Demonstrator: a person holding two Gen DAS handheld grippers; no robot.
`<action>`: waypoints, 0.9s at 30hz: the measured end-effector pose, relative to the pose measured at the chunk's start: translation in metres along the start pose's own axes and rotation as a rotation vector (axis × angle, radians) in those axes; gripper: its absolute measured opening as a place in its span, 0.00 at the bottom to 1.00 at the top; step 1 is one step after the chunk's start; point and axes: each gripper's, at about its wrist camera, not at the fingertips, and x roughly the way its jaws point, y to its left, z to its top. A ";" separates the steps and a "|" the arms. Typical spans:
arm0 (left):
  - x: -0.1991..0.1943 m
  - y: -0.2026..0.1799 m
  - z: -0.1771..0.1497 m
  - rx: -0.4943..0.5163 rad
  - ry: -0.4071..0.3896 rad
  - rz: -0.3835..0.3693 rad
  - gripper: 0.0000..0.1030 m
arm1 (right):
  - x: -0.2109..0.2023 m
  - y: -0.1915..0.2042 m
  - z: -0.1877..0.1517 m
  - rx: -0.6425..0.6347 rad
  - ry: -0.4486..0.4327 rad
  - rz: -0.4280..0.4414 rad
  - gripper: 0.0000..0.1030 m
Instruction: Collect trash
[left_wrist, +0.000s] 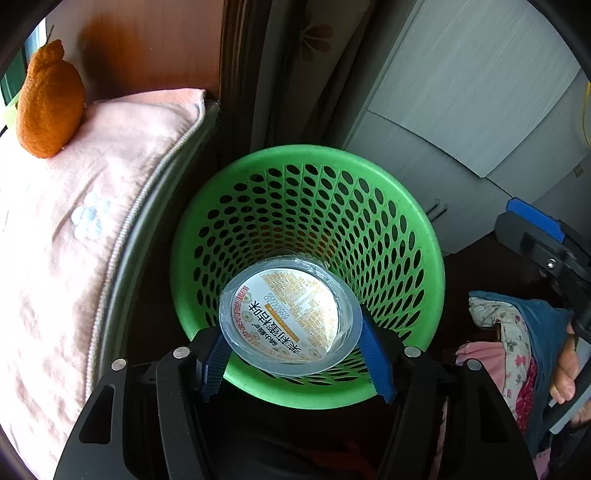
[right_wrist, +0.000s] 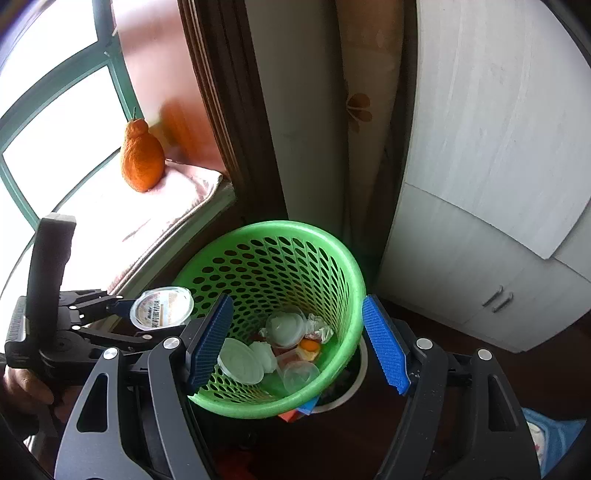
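Left gripper (left_wrist: 295, 354) jaws clamping labelled cup (left_wrist: 290, 319) over green basket (left_wrist: 424, 236); right gripper (right_wrist: 299, 343) jaws apart.

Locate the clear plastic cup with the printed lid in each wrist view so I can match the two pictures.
Left wrist: the plastic cup sits low centre, clamped between the left gripper pads, over the near rim of the green basket.
Right wrist: the cup is left of centre, held by the left gripper just outside the basket's left rim.
Shared landmark: the green basket.
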 end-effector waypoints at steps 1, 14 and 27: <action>0.002 0.000 0.000 -0.002 0.005 -0.003 0.62 | 0.000 -0.001 -0.001 0.003 0.000 0.001 0.70; -0.019 0.005 -0.005 -0.034 -0.045 -0.003 0.78 | -0.005 0.008 -0.007 0.015 -0.005 0.034 0.70; -0.084 0.045 -0.025 -0.123 -0.154 0.088 0.87 | -0.008 0.056 -0.004 -0.010 -0.016 0.114 0.72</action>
